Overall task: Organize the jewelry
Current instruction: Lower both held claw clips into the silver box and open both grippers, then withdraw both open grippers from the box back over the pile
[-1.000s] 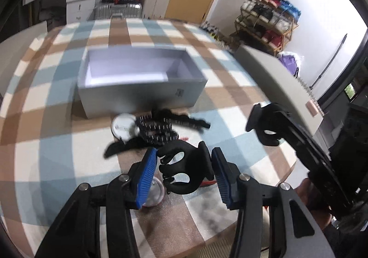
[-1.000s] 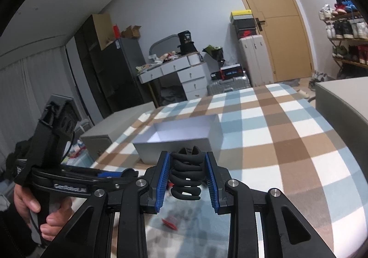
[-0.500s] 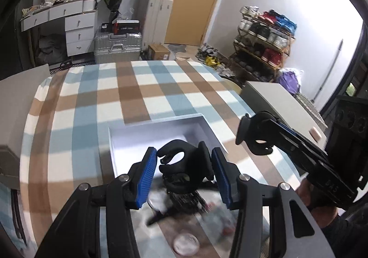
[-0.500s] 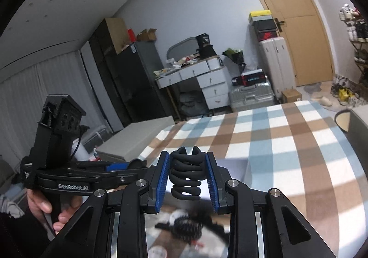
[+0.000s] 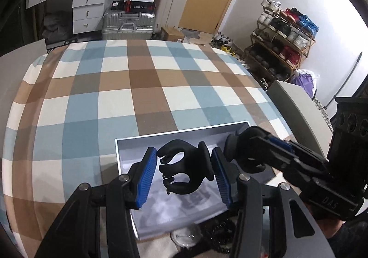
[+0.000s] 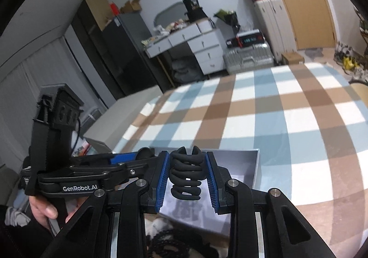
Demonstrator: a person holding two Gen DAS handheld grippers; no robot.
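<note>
A: Clips? Materials?
B: Matte black claw hair clips, curved teeth. Left gripper [image 5: 184, 174] clamps one claw clip [image 5: 185, 170]; right gripper [image 6: 187, 178] clamps another hair clip [image 6: 186, 173].
A: Container?
B: Grey rectangular box [image 5: 128, 143], white inside, both clips above it.

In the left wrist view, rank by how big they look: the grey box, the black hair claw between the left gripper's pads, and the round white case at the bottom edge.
1. Grey box, clearly largest.
2. Black hair claw; it sits nearest the camera, which inflates it.
3. Round white case, partly hidden, so unsure.
</note>
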